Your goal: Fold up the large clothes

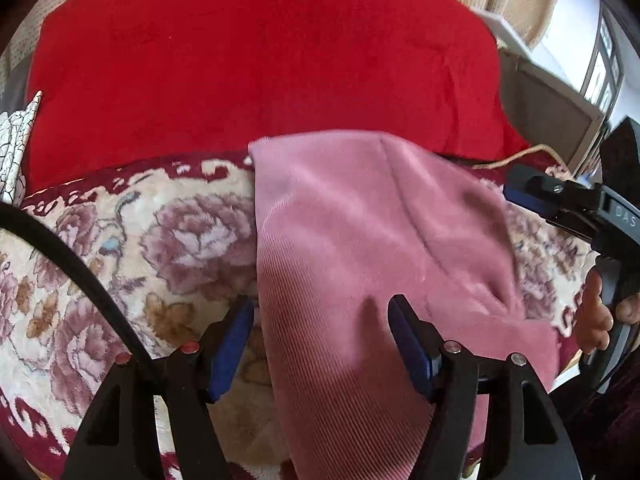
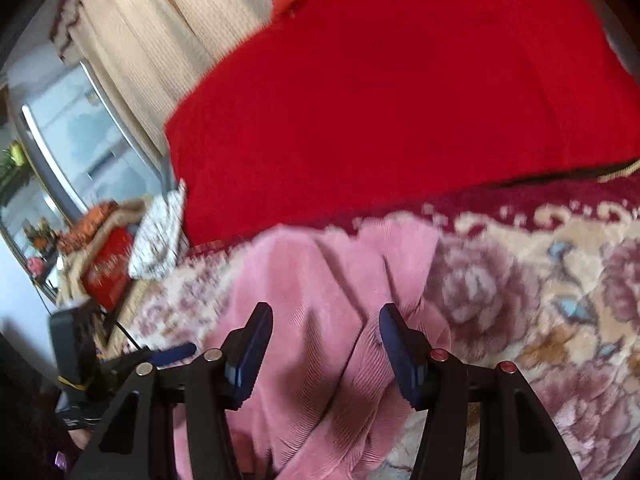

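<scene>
A pink ribbed garment (image 1: 360,248) lies partly folded on a floral blanket (image 1: 120,240). My left gripper (image 1: 320,344) is open just above its near left edge, holding nothing. My right gripper (image 2: 326,352) is open above the garment (image 2: 320,300), which lies in creased folds under it in the right wrist view. The right gripper also shows at the right edge of the left wrist view (image 1: 560,200), with a hand on its handle. The left gripper's blue fingertips (image 2: 176,350) show at the lower left of the right wrist view.
A large red cushion (image 1: 260,68) stands behind the garment, also in the right wrist view (image 2: 400,100). A white crackle-patterned pillow (image 1: 16,148) is at far left. A red box (image 2: 108,272), clutter and beige curtains (image 2: 160,32) stand near a window.
</scene>
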`<action>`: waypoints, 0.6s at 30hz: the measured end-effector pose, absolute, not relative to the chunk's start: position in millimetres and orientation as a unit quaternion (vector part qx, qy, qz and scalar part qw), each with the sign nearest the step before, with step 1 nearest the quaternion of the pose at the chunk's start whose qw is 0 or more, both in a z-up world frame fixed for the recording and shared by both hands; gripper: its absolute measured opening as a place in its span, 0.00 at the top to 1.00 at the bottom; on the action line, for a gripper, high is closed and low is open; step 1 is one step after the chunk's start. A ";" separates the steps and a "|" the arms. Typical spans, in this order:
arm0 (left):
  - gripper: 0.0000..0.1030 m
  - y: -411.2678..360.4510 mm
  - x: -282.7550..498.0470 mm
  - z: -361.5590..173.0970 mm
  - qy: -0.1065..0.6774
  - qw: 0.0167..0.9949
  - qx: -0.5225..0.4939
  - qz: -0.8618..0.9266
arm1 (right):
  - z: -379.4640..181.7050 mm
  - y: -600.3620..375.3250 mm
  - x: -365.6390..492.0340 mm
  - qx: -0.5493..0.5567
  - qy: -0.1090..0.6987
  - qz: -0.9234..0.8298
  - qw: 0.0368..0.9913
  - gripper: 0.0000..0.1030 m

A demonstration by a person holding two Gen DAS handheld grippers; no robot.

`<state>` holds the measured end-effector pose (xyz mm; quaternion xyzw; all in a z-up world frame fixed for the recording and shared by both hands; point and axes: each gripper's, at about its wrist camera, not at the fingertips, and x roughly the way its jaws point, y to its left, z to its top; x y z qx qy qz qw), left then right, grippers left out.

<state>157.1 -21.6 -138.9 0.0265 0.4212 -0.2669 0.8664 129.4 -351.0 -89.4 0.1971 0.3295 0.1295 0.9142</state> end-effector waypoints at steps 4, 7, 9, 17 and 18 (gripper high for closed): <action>0.32 -15.2 153.7 -129.5 0.404 0.874 0.018 -0.269 | -62.8 -346.2 110.3 0.201 0.272 0.169 0.926 0.43; 0.32 -13.9 155.1 -131.6 0.410 0.873 0.020 -0.263 | -53.2 -332.3 102.8 0.190 0.255 0.203 0.926 0.43; 0.32 -15.4 157.9 -138.4 0.423 0.870 0.030 -0.252 | -57.5 -323.2 107.1 0.182 0.270 0.215 0.921 0.43; 0.31 -20.7 167.7 -159.1 0.461 0.857 0.052 -0.225 | -139.9 -322.5 161.2 0.215 0.435 0.154 0.861 0.60; 0.31 -20.3 166.6 -158.7 0.460 0.857 0.052 -0.226 | -135.6 -320.5 160.2 0.204 0.434 0.153 0.864 0.60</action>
